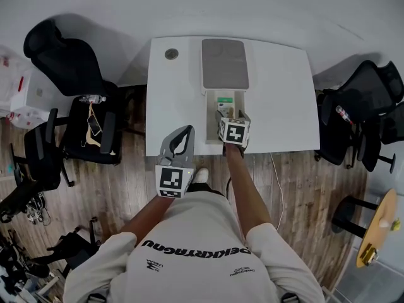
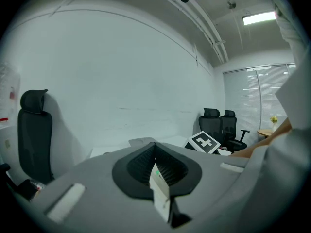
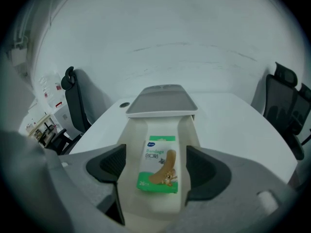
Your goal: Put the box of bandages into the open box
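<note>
My views are bright and evenly lit; white ceiling strip lamp (image 2: 260,17) glares far right, fisheye corners dark.

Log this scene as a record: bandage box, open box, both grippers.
bandage box: flat inside the open box, print up
open box: on the white table, grey lid at its far end
right gripper: above the box, jaws apart, empty
left gripper: held near the person's body, jaws together on a thin white slip
task: looks done

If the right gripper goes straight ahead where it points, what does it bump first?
Probably the box of bandages, lying in the open box just ahead of the right gripper, whose jaws are open; depth is unclear.
</note>
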Available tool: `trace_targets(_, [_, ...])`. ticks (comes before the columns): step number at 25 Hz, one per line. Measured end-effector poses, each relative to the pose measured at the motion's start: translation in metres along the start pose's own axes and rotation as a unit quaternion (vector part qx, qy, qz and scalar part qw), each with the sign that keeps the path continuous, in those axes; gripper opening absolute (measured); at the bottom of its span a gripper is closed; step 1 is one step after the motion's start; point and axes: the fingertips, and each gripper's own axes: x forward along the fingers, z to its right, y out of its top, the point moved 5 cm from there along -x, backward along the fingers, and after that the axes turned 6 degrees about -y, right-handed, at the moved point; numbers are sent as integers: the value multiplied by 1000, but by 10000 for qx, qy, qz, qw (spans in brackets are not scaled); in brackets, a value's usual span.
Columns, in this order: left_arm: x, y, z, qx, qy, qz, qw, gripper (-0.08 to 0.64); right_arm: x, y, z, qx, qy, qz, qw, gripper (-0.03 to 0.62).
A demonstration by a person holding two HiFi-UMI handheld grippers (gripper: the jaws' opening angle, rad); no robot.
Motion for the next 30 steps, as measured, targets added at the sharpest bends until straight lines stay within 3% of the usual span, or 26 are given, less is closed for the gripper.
trace_targets(12, [-19,8,3,71,-71,113,9999,0,-34,3,-6,74,132,494,9987,342])
trace_targets(22, [-35,13,7,125,-141,208,9996,0,-72,13,-14,251,208,1187,9924,272])
trace_targets(30, [-49,16,11,188,-206,273,9992,0,-92,3,-22,194,213,1310,9910,230])
